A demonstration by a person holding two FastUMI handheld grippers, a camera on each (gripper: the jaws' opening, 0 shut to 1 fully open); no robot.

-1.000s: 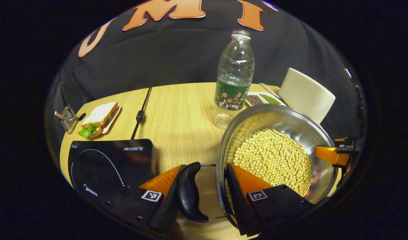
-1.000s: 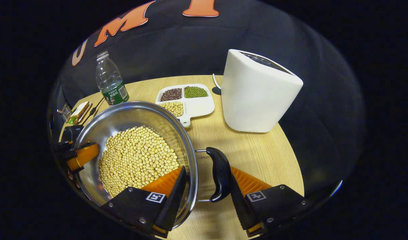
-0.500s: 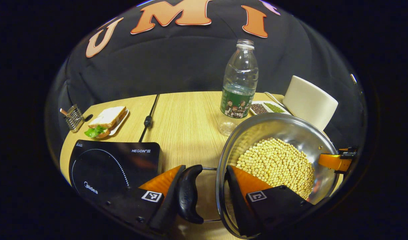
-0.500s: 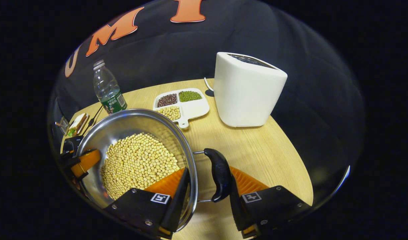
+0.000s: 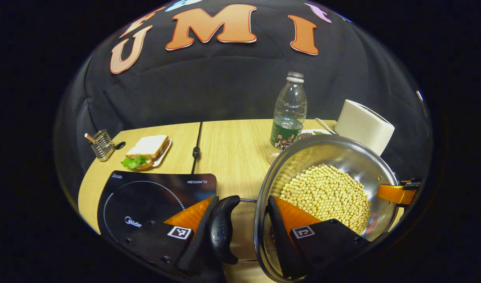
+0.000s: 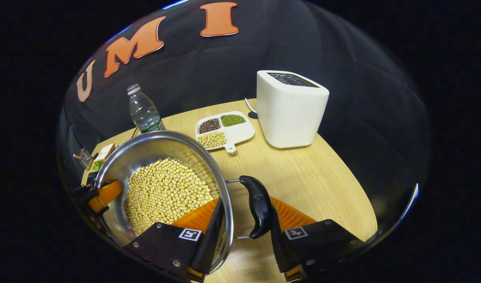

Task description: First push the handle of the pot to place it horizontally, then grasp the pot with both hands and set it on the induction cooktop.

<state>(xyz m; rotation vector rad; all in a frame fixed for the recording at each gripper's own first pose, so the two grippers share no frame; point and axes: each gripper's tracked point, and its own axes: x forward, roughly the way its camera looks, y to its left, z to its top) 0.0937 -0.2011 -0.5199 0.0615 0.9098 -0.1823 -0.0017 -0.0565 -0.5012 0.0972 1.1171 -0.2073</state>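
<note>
**Pot gripped at both handles beside the cooktop**

Pot (image 5: pixel 334 157), a steel one filled with pale beans (image 5: pixel 326 194), was seen to the right of the cooktop (image 5: pixel 146 196) in the left gripper view, not over it. Whether it rested on the worktop (image 5: pixel 228 149) or was held off it could not be told.

The left gripper (image 5: pixel 242 232) was closed on the pot's near side: one finger was laid against the outside of the black handle (image 5: pixel 221 230), the other was set inside the rim. The right gripper (image 6: pixel 244 220) was closed the same way on the opposite handle (image 6: pixel 258 206), with one finger inside the wall and one behind the handle. Each gripper was also seen at the pot's far rim in the other's view.

Behind the pot a bottle (image 5: pixel 289 112), a white appliance (image 6: pixel 289 108) and a divided tray (image 6: pixel 226 129) of beans were stood on the worktop. A sandwich (image 5: pixel 146 149) on a plate and a small wire rack (image 5: pixel 101 144) were seen beyond the cooktop, near a black cable (image 5: pixel 196 147).
</note>
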